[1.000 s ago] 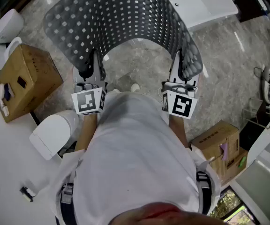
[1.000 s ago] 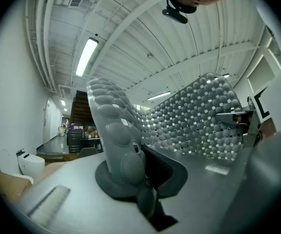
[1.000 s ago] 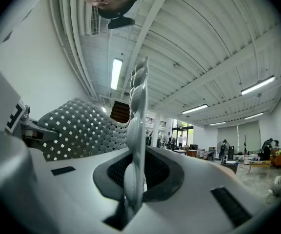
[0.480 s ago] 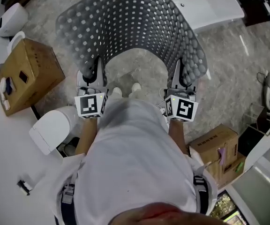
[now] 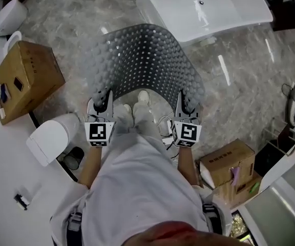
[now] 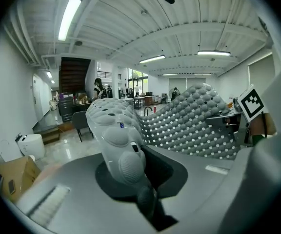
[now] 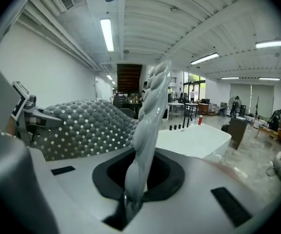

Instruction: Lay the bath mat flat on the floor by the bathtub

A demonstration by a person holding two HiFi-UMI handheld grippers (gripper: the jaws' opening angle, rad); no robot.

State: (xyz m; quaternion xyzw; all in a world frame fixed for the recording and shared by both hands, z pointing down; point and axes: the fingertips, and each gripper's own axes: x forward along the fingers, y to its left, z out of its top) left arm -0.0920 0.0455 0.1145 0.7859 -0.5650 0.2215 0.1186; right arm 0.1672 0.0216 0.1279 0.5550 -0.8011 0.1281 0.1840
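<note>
The grey bath mat (image 5: 145, 60), dotted with small holes, hangs in an arch between my two grippers, just in front of the person's feet (image 5: 134, 109). My left gripper (image 5: 102, 99) is shut on the mat's near left corner (image 6: 123, 150). My right gripper (image 5: 184, 100) is shut on the near right edge (image 7: 148, 126). The mat's far edge drops toward the marble floor beside the white bathtub (image 5: 209, 9). In the left gripper view the mat (image 6: 189, 126) curves across to the right gripper's marker cube (image 6: 251, 104). The bathtub (image 7: 194, 138) lies just right of the mat (image 7: 82, 126) in the right gripper view.
A cardboard box (image 5: 22, 81) stands at the left, with a white lidded unit (image 5: 50, 140) below it. More cardboard boxes (image 5: 227, 163) sit at the right. A white appliance (image 5: 6, 17) is at the far upper left.
The mat has come down from a high arch near the head camera to a lower one near the floor. Both grippers moved down with it, and the bathtub is now uncovered.
</note>
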